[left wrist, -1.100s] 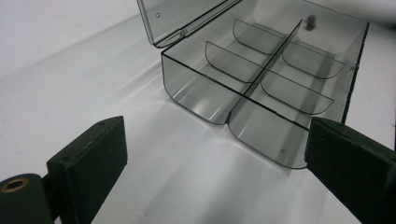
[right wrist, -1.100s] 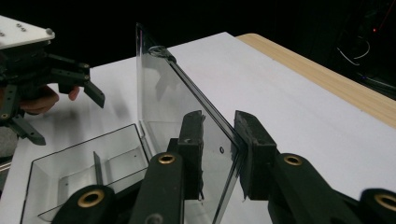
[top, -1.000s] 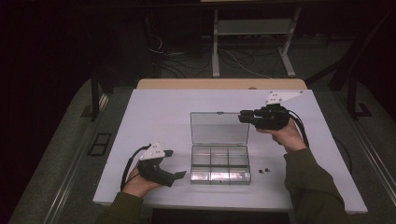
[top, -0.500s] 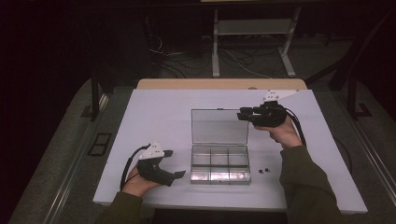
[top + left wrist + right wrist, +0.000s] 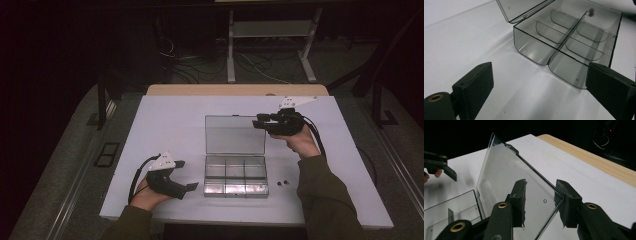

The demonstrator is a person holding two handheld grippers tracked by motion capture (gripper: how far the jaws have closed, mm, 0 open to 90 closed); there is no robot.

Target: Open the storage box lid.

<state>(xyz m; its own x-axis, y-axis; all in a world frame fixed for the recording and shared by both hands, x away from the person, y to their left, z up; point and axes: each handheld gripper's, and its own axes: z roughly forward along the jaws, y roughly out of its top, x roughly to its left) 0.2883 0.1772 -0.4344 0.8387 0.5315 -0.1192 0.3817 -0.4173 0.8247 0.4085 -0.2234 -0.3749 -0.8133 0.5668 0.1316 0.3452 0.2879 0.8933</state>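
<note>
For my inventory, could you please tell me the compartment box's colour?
The compartment box is clear, smoke-tinted plastic; left gripper view shows it best.

Right gripper (image 5: 260,121) raised, level, jaws just opening, apart. Left gripper (image 5: 191,186) low, jaws wide apart.

- Clear box (image 5: 235,175), smoky grey tint, with a see-through lid (image 5: 234,134).
- White table (image 5: 165,125), tan wooden edge at 12 o'clock.
- Two small dark bits (image 5: 283,183), possibly black.
- Olive-green sleeves (image 5: 327,200).

A white table (image 5: 165,125) with a wooden far edge (image 5: 210,90) — dark room, cables (image 5: 250,70) on the floor behind.
</note>
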